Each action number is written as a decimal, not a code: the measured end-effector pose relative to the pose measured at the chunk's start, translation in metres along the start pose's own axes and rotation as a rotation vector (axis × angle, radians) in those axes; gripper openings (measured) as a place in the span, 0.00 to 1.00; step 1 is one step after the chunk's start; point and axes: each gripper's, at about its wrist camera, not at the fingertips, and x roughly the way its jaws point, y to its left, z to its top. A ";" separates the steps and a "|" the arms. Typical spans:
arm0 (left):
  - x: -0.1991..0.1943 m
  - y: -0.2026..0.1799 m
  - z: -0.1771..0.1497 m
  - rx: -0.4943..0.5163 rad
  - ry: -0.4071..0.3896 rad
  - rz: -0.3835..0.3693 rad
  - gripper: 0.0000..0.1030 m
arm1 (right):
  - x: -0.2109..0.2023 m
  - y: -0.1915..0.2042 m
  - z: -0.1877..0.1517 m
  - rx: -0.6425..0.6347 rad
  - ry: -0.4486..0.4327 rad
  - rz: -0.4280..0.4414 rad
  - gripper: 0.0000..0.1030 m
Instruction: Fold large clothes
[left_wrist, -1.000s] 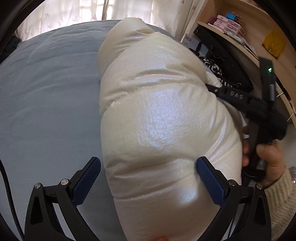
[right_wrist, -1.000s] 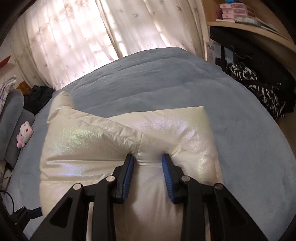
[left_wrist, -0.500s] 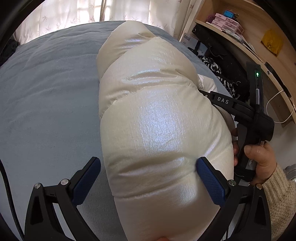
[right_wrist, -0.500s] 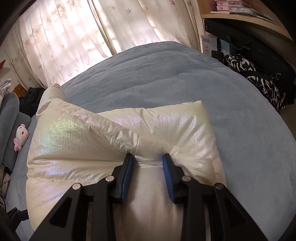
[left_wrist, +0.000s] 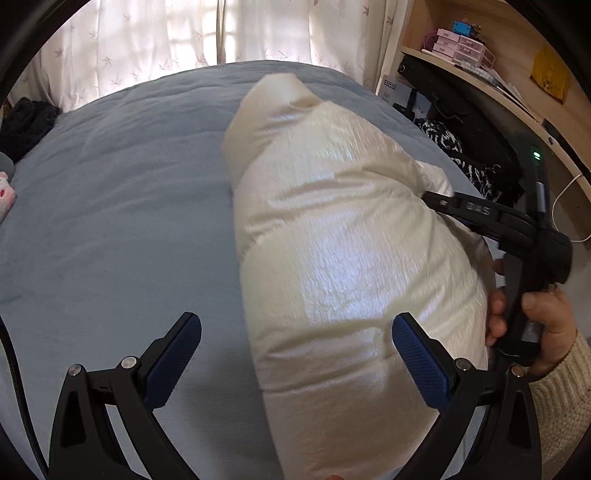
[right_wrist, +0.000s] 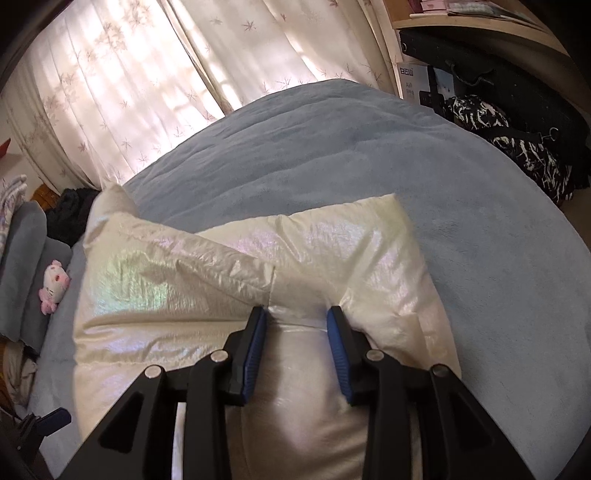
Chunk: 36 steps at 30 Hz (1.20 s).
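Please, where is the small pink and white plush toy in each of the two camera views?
Left wrist view: pink and white plush toy at far left edge, partly cut off.
Right wrist view: at left, on a grey cushion.
Shared landmark: the cream puffy jacket on the blue bed.

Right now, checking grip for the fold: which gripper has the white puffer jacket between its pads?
The right gripper: jacket fabric bunches between its opening pads; the left gripper gapes wide.
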 end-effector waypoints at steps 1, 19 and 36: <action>-0.002 0.002 0.002 0.000 -0.002 0.006 0.99 | -0.003 -0.001 0.001 0.000 0.004 0.005 0.34; -0.001 0.051 0.021 -0.086 0.080 -0.084 0.99 | -0.083 0.006 0.014 -0.171 0.085 0.081 1.00; 0.065 0.068 0.009 -0.209 0.214 -0.253 0.99 | -0.039 -0.015 -0.007 -0.183 0.324 0.029 1.00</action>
